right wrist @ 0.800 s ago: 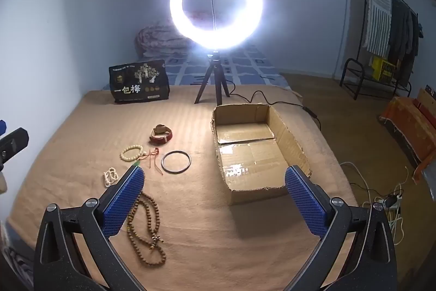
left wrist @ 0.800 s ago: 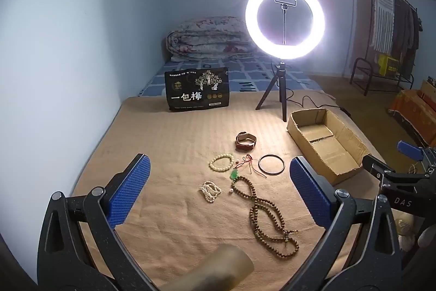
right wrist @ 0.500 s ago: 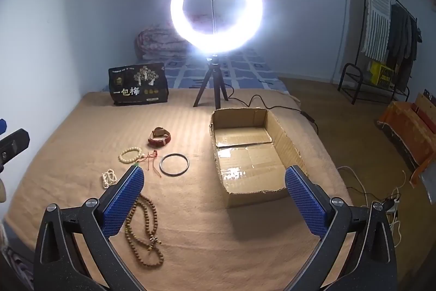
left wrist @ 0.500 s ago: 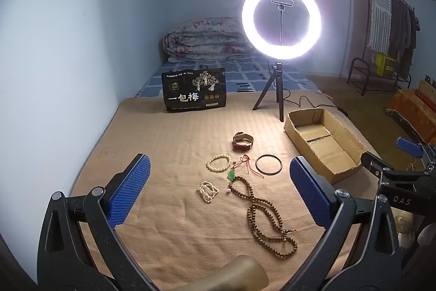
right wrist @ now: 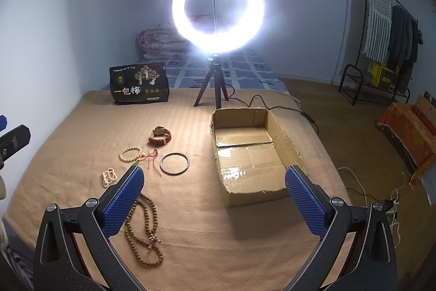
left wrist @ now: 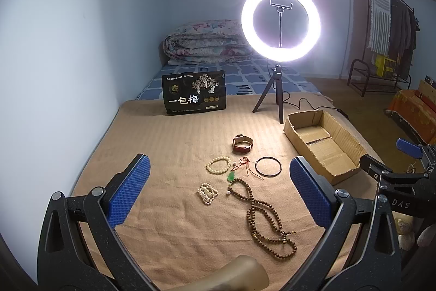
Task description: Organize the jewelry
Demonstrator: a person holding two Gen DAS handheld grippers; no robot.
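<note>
Both grippers have black frames with silver screws, blue textured fingers point(left wrist: 128, 190), white "DAS" lettering.

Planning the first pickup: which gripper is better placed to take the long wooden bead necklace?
Probably left. The wooden bead necklace lies between the open left gripper fingers; the open right gripper faces the cardboard box, necklace at its left edge.

right tongs' pad hides part of the wooden bead necklace point(right wrist: 144, 231).
</note>
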